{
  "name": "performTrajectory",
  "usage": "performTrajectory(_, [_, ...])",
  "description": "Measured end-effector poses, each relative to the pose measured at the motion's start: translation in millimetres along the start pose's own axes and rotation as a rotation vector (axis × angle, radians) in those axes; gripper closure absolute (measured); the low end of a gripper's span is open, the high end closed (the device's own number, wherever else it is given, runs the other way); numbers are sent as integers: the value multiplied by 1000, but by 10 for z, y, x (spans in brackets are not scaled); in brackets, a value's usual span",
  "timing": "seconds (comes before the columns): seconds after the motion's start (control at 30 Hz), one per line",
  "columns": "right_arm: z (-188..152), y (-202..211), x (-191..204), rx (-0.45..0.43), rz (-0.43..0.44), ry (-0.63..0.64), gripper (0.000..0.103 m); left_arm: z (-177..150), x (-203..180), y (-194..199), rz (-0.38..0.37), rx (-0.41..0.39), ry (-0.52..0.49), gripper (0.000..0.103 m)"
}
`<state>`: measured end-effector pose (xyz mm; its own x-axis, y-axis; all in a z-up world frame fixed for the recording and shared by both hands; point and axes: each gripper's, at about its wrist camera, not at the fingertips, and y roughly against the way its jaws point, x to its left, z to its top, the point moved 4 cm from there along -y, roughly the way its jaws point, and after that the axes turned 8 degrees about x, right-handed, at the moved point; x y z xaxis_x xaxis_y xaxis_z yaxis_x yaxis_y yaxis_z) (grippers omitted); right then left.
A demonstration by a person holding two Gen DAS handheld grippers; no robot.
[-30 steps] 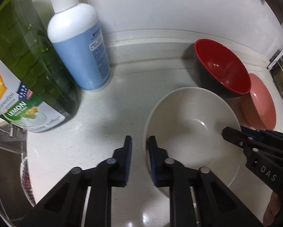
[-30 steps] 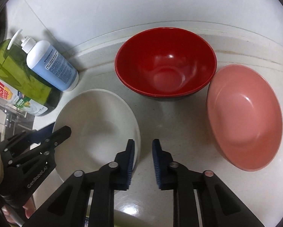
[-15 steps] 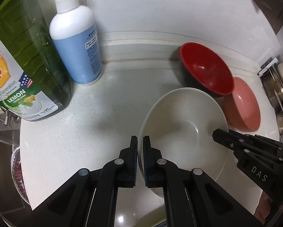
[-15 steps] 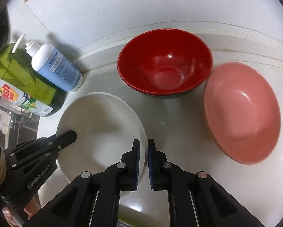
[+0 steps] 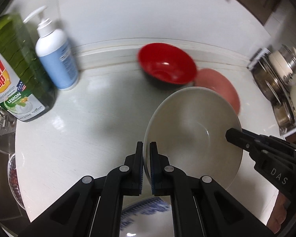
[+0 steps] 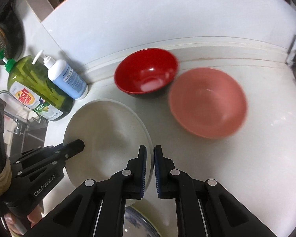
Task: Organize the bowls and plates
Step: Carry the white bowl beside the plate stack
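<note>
— While both clamp its rim, where's the white bowl [image 5: 189, 130]?
— Left gripper [image 5: 147, 167] pinches at nine o'clock, right gripper [image 6: 150, 170] at three; red bowl [image 6: 146, 73] sits at twelve o'clock.

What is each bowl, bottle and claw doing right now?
Left claw: shut on the white bowl's rim.
Right claw: shut on the opposite rim.
Round white bowl: gripped by both claws, empty.
Glossy red bowl: upright, empty, on the counter.
Pink bowl: upright, empty, beside the red one.
Blue pump bottle: standing.
Green dish soap bottle: standing.
</note>
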<state>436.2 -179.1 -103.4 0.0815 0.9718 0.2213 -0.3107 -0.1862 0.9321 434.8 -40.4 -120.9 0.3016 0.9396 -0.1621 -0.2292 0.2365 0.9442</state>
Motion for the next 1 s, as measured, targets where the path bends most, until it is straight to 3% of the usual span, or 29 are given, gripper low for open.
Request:
performTrajectory(0.43, [-523,502,-553,-57,-39,-73,93,-373,-725,141,-41,2,-70,95])
performTrajectory(1.0, [-1141,682,-1254,-15,-82,-143,93,-854,-1456,-116,-73,94,-105,95])
